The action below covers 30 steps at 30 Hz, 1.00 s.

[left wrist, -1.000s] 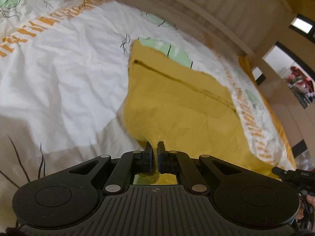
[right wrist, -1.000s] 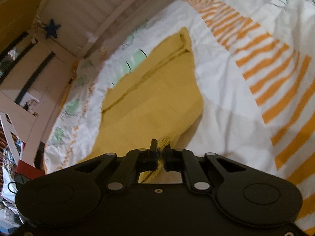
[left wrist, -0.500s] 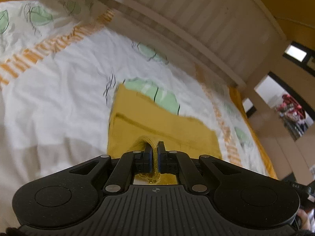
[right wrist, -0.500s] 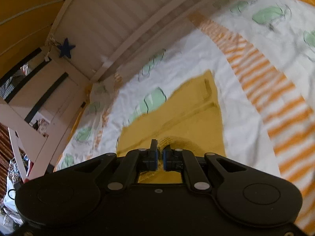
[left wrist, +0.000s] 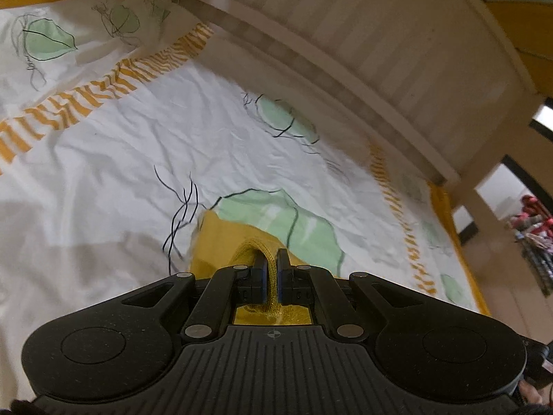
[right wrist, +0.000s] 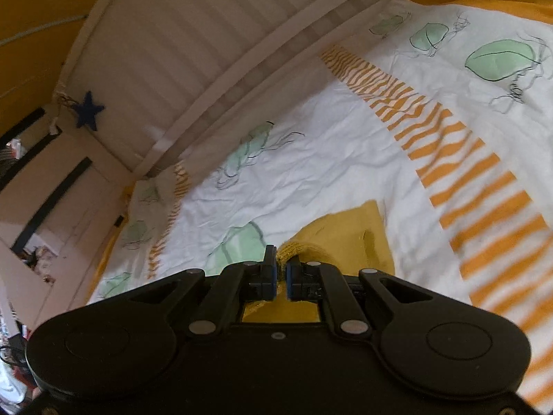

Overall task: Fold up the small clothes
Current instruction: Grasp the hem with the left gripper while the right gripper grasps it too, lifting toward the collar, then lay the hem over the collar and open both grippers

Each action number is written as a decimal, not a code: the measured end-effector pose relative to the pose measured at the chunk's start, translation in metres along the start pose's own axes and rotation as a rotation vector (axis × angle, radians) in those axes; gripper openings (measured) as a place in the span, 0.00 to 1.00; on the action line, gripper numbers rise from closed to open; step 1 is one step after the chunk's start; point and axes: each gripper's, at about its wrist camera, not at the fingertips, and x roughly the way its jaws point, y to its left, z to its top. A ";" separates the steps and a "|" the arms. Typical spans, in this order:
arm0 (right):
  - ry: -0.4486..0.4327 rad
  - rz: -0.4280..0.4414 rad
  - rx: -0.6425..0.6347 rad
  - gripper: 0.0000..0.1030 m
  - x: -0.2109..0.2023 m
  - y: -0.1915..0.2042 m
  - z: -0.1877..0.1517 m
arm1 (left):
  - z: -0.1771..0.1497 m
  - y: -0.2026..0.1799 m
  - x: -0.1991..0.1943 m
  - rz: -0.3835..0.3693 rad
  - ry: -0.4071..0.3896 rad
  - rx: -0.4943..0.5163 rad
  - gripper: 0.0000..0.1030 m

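A small mustard-yellow knit garment [left wrist: 221, 238] lies on a bed with a white printed cover [left wrist: 138, 159]. My left gripper [left wrist: 271, 266] is shut on a ribbed edge of the garment, which bulges up between the fingers. In the right wrist view the same garment [right wrist: 349, 235] shows ahead and to the right. My right gripper [right wrist: 280, 269] is shut on another ribbed edge of it. Most of the garment is hidden under both gripper bodies.
The cover [right wrist: 311, 159] has green leaf prints and orange striped bands [right wrist: 459, 159]. A white slatted headboard [left wrist: 363, 34] runs along the far side. A dark blue star [right wrist: 88, 109] hangs on the bed frame. Room clutter [left wrist: 532, 228] lies beyond the bed.
Both grippers have carried the held edges forward over the garment toward the headboard. Much less yellow cloth shows ahead of them than a second ago.
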 end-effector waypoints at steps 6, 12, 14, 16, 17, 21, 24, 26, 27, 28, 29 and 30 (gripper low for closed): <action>0.013 -0.067 0.018 0.13 0.057 -0.022 0.012 | 0.013 0.009 0.058 0.054 0.043 -0.011 0.04; 0.043 -0.127 0.003 0.13 0.094 -0.034 0.017 | 0.015 0.020 0.102 0.112 0.075 -0.021 0.06; 0.042 -0.138 -0.005 0.16 0.102 -0.035 0.018 | 0.017 0.026 0.111 0.128 0.071 -0.042 0.07; 0.044 -0.151 0.004 0.19 0.109 -0.038 0.020 | 0.020 0.032 0.117 0.143 0.075 -0.065 0.07; 0.041 -0.158 0.009 0.23 0.110 -0.039 0.020 | 0.022 0.034 0.118 0.164 0.067 -0.070 0.08; -0.005 -0.210 0.008 0.59 0.109 -0.041 0.025 | 0.032 0.035 0.114 0.226 0.025 -0.053 0.21; -0.018 -0.219 -0.024 0.59 0.100 -0.037 0.026 | 0.036 0.029 0.102 0.239 0.010 -0.022 0.21; -0.015 -0.215 -0.055 0.59 0.094 -0.032 0.024 | 0.033 0.018 0.096 0.239 0.026 0.032 0.21; -0.009 -0.216 -0.076 0.59 0.093 -0.028 0.022 | 0.028 0.011 0.092 0.238 0.041 0.071 0.21; -0.001 -0.219 -0.101 0.59 0.092 -0.024 0.020 | 0.023 0.005 0.091 0.241 0.060 0.103 0.21; 0.007 -0.219 -0.126 0.59 0.089 -0.020 0.016 | 0.018 0.000 0.090 0.241 0.081 0.133 0.22; 0.017 -0.217 -0.153 0.59 0.087 -0.015 0.012 | 0.010 -0.007 0.090 0.232 0.105 0.166 0.22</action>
